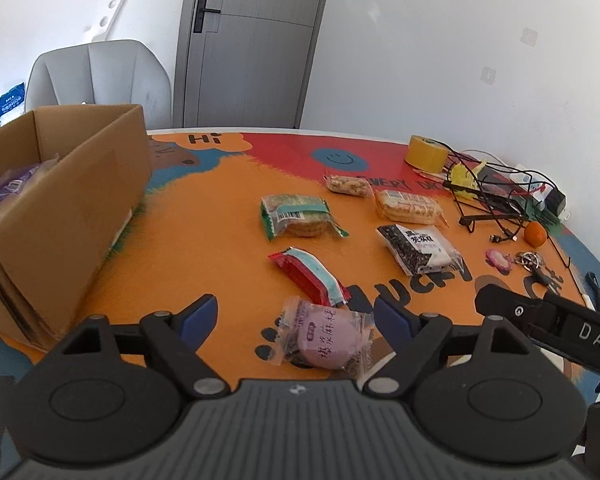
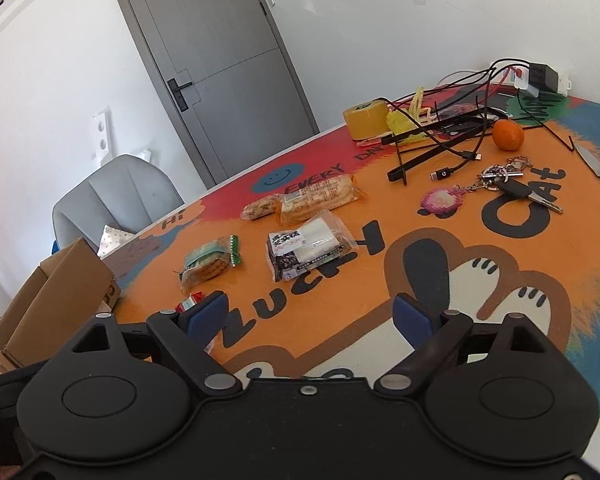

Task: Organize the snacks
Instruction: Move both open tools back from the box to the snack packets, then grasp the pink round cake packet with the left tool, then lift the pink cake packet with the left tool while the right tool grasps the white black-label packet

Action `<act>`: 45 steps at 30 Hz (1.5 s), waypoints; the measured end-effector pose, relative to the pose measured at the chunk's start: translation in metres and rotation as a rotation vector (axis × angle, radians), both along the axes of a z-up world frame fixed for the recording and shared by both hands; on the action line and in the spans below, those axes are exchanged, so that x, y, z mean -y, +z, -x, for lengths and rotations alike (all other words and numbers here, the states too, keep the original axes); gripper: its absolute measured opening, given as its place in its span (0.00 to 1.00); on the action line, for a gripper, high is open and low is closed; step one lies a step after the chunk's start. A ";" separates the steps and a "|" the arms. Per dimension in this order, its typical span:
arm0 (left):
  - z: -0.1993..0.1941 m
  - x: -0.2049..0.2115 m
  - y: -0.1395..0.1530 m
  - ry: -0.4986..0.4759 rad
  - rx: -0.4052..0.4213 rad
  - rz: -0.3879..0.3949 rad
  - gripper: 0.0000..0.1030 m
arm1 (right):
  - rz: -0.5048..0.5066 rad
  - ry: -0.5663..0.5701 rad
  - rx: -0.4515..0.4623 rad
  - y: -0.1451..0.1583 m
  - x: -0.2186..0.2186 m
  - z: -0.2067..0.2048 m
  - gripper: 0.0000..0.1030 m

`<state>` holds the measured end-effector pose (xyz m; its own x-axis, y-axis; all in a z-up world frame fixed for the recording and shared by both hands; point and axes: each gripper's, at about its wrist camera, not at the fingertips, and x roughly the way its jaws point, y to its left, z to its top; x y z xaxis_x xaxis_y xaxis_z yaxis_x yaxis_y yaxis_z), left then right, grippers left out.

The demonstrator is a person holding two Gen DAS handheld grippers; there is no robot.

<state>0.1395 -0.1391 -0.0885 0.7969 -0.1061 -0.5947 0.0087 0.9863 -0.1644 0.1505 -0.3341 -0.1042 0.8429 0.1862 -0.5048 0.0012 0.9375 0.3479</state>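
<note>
Your left gripper (image 1: 296,320) hangs low over the table (image 1: 204,248) with its jaws spread wide, and the purple-labelled snack (image 1: 326,340) lies on the mat between the blue pads, touched by neither. Your right gripper (image 2: 312,314) is likewise wide apart and holds nothing, above the cat print. The other packets lie scattered mid-table, the red one (image 1: 310,276) nearest, the cardboard box (image 1: 60,208) to the left

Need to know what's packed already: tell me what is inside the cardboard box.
Inside the cardboard box, one purple-wrapped package shows against its far-left wall. The near wall hides the box floor, so anything lower down cannot be seen.
</note>
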 end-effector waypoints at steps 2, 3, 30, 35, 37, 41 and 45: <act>-0.002 0.007 -0.004 -0.008 -0.001 -0.011 0.82 | -0.008 -0.013 -0.005 -0.003 0.005 -0.001 0.87; -0.003 0.009 -0.005 -0.013 -0.003 -0.014 0.82 | -0.013 -0.017 -0.008 -0.005 0.007 -0.001 0.87; -0.018 -0.014 -0.012 0.040 -0.001 0.013 0.36 | -0.004 0.011 -0.027 -0.019 -0.005 -0.045 0.87; -0.026 -0.030 -0.008 0.082 0.013 0.016 0.36 | 0.025 0.023 -0.015 -0.012 -0.012 -0.067 0.89; -0.030 -0.035 -0.006 0.098 0.014 0.018 0.36 | 0.052 0.037 -0.011 -0.009 -0.017 -0.075 0.94; -0.036 -0.043 -0.003 0.120 0.021 0.021 0.36 | 0.087 0.055 -0.015 -0.007 -0.023 -0.092 0.95; -0.041 -0.049 0.001 0.136 0.030 0.026 0.36 | 0.130 0.061 -0.035 -0.010 -0.028 -0.108 0.95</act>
<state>0.1801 -0.0904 -0.0873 0.8225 -0.0108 -0.5686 -0.1199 0.9741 -0.1919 0.2586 -0.3063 -0.1141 0.8135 0.1681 -0.5568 -0.0476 0.9733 0.2243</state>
